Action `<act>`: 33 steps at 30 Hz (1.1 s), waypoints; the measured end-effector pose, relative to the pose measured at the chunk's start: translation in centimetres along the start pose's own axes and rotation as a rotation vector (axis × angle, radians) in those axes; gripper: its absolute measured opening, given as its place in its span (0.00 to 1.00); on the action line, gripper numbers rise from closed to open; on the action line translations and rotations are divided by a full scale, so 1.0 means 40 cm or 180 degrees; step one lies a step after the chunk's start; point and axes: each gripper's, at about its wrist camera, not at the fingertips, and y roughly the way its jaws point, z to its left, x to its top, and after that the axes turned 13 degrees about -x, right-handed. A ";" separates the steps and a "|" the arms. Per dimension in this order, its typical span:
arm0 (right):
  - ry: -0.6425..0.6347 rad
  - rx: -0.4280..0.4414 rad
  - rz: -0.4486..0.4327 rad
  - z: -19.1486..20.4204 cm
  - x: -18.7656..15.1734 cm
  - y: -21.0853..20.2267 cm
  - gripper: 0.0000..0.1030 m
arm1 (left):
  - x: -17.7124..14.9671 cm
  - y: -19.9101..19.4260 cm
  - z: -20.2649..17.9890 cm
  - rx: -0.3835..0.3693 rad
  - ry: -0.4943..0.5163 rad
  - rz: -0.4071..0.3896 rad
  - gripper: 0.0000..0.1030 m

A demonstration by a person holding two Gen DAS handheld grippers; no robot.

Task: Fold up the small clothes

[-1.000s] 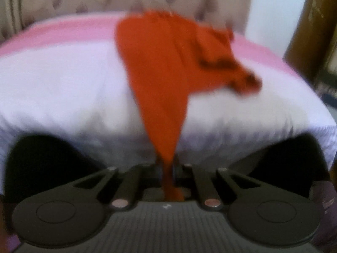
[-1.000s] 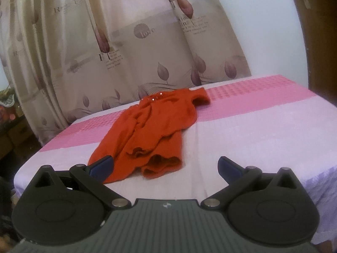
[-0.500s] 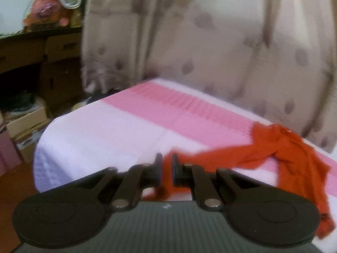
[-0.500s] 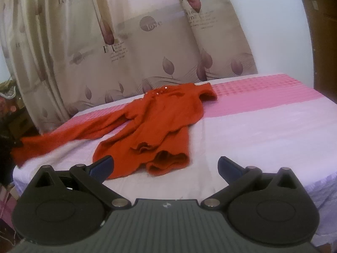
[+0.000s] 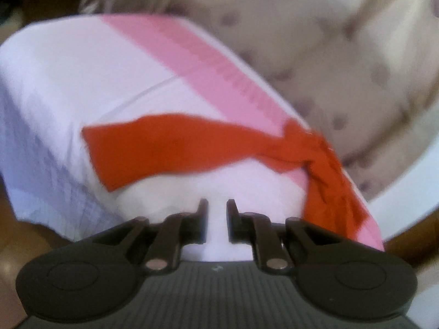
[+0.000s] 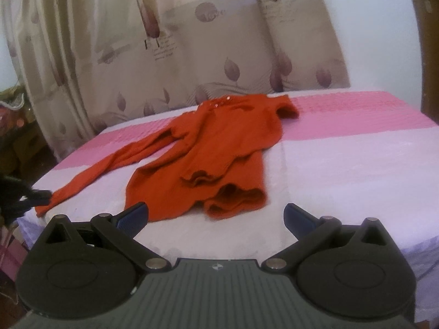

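A small orange-red long-sleeved garment (image 6: 219, 150) lies on the pink-and-white bed (image 6: 343, 164), its body bunched and its hem folded up. One sleeve (image 6: 109, 164) is stretched out flat toward the bed's left edge. In the left wrist view that sleeve (image 5: 170, 148) lies ahead of my left gripper (image 5: 216, 205). Its jaws are opening, a narrow gap apart, with only bedsheet showing between them. From the right wrist view the left gripper (image 6: 33, 196) is a dark shape beside the cuff. My right gripper (image 6: 215, 213) hangs wide open over the bed's near edge, short of the hem.
A beige leaf-print curtain (image 6: 192, 54) hangs behind the bed. Dark clutter and boxes (image 6: 13, 126) stand off the bed's left side, and a brown wooden door (image 6: 428, 54) is at the right. The bed's right half is bare sheet.
My left gripper, shut on the sleeve, drew it out sideways across the bed while rolling, then let it go. The sleeve now lies flat. My right gripper edged closer to the garment.
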 end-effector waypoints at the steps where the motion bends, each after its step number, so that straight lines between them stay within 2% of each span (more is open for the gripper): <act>1: -0.0014 0.0003 0.0018 0.002 -0.001 0.004 1.00 | 0.007 0.014 0.014 0.0012 -0.0095 -0.0026 0.13; 6: -0.0018 -0.0055 0.0049 -0.004 0.002 0.020 1.00 | 0.038 0.055 0.096 0.0070 -0.0701 -0.0323 0.13; 10: 0.0071 -0.0058 0.0151 -0.015 -0.002 0.049 1.00 | 0.025 0.053 0.142 -0.0091 -0.1186 -0.0527 0.13; 13: 0.0080 -0.0050 0.0216 -0.013 -0.007 0.070 1.00 | 0.021 0.062 0.132 -0.0033 -0.1118 -0.0548 0.13; 18: 0.0058 0.0012 0.0306 -0.003 -0.009 0.095 1.00 | 0.042 0.079 0.132 -0.0006 -0.1225 -0.0557 0.13; 26: 0.0167 0.0002 0.0374 -0.028 -0.012 0.115 1.00 | 0.027 0.040 0.149 -0.0051 -0.1555 -0.0407 0.13; 28: 0.0205 -0.0001 0.0383 -0.036 -0.014 0.121 1.00 | 0.023 0.031 0.148 -0.0007 -0.1537 -0.0355 0.13; 33: 0.0161 0.0056 0.0396 -0.029 -0.018 0.129 1.00 | 0.028 0.033 0.163 0.0040 -0.1744 -0.0455 0.13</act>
